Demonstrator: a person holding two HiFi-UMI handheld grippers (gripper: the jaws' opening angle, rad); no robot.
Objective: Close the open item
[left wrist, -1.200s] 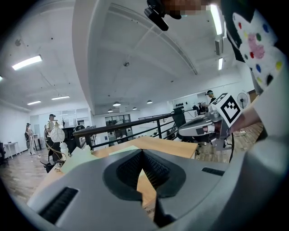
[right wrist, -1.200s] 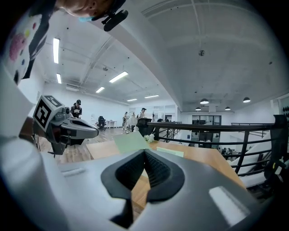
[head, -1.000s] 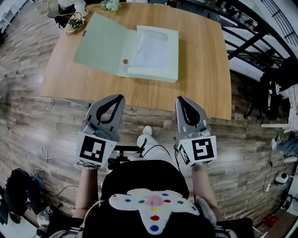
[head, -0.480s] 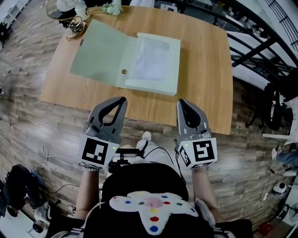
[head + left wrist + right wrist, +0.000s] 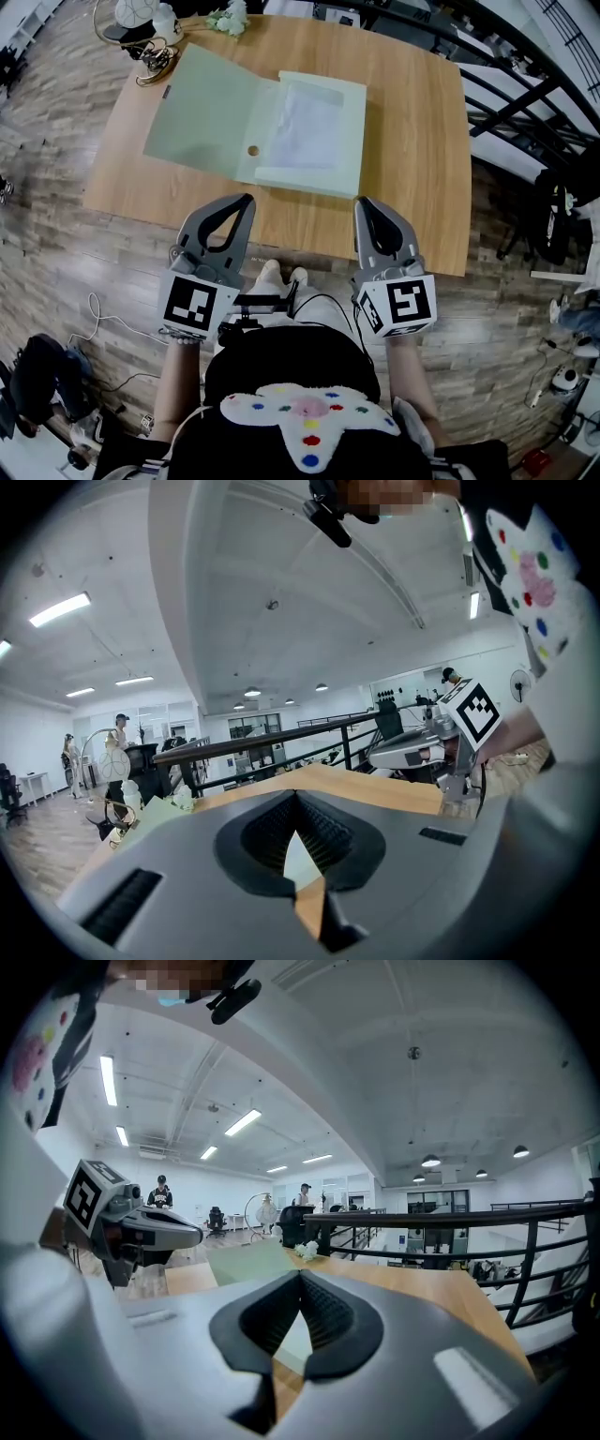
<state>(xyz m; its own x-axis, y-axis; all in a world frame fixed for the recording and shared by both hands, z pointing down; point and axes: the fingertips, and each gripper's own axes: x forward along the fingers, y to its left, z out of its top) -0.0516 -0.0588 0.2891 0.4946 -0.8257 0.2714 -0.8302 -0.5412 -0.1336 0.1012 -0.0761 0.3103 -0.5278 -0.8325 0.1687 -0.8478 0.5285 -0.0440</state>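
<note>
A pale green box file (image 5: 309,131) lies open on the wooden table (image 5: 417,169), its lid (image 5: 206,108) spread flat to the left and white papers in the tray part. Both grippers hang short of the table's near edge, apart from the file. My left gripper (image 5: 242,200) is shut with nothing in it, tips just over the near edge. My right gripper (image 5: 362,202) is likewise shut and empty. In the left gripper view the jaws (image 5: 298,799) meet at the tips; in the right gripper view the jaws (image 5: 301,1277) also meet, with the green lid (image 5: 248,1265) beyond.
A white desk fan (image 5: 131,13), cables (image 5: 155,58) and white flowers (image 5: 225,19) sit at the table's far left corner. A black railing (image 5: 525,84) runs along the right. Wooden floor (image 5: 56,234) surrounds the table. People stand far off in the gripper views.
The table and file have drawn a little nearer and shifted in the head view as both grippers advanced toward the near edge; both stay shut.
</note>
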